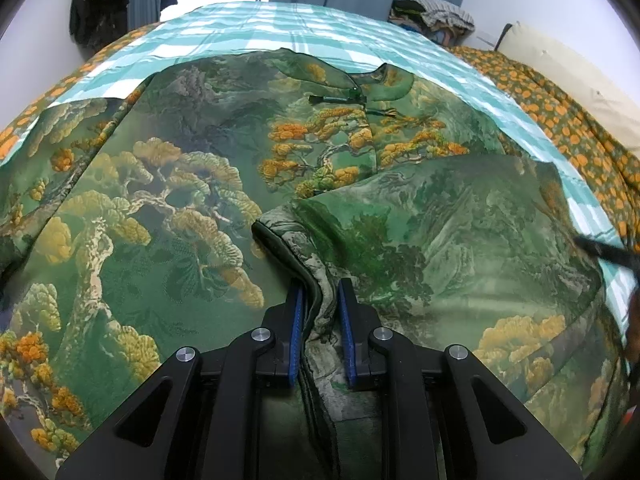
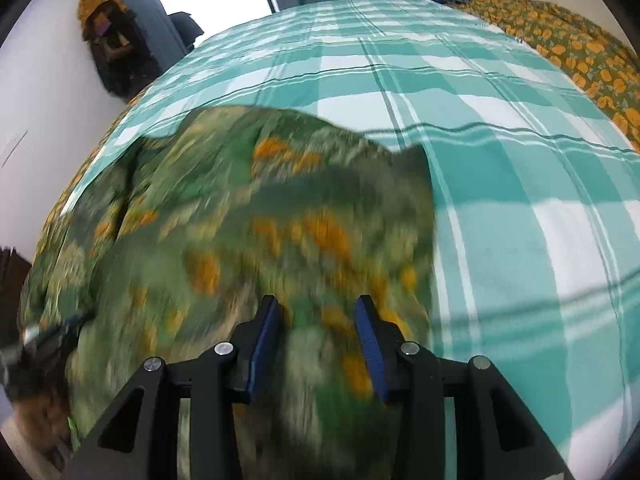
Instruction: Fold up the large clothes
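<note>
Blue pads of the left gripper [image 1: 322, 300] are clamped on a thick hem of the robe [image 1: 168, 184], nearly shut, fabric bunched between them. One flap is already laid over the body from the right; the collar remains spread flat farther up on the checked sheet [image 1: 280, 28]. Over at the right gripper [image 2: 318, 312], jaws are seen partly parted above blurred cloth, with no hold that can be made out. Folding is judged barely begun: the opposite side and lengthwise folds are left.
</note>
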The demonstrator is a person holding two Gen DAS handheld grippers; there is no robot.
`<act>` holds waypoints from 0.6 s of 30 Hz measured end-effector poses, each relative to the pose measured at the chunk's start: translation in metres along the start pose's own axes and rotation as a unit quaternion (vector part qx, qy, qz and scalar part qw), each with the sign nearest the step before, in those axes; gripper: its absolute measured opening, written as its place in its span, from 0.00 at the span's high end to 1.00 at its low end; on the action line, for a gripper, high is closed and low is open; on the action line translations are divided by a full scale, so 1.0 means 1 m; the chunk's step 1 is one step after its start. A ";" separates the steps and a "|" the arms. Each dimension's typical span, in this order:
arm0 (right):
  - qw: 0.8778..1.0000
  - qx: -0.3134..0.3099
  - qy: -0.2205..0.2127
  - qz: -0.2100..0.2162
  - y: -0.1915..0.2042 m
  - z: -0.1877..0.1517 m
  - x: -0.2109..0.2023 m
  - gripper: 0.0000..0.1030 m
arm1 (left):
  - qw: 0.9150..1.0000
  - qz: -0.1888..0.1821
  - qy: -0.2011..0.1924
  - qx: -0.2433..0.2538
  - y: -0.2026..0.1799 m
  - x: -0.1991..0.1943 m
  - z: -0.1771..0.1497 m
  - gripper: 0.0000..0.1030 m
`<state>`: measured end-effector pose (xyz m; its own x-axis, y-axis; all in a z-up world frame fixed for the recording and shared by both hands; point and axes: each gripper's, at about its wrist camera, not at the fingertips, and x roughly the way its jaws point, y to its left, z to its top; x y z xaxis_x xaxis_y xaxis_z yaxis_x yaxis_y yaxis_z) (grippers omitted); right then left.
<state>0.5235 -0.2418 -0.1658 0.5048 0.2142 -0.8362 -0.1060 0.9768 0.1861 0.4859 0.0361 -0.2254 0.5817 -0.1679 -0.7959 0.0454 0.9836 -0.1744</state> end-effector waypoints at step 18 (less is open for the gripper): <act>0.994 -0.056 -0.090 -0.028 0.073 -0.172 -0.137 0.43 | 0.998 0.057 0.009 0.024 0.024 -0.120 -0.058 0.21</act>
<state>0.2993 -0.1993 -0.1260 0.6571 0.1640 -0.7357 -0.1625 0.9839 0.0742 0.3699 0.0756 -0.1682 0.5708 -0.0555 -0.8192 0.0181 0.9983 -0.0550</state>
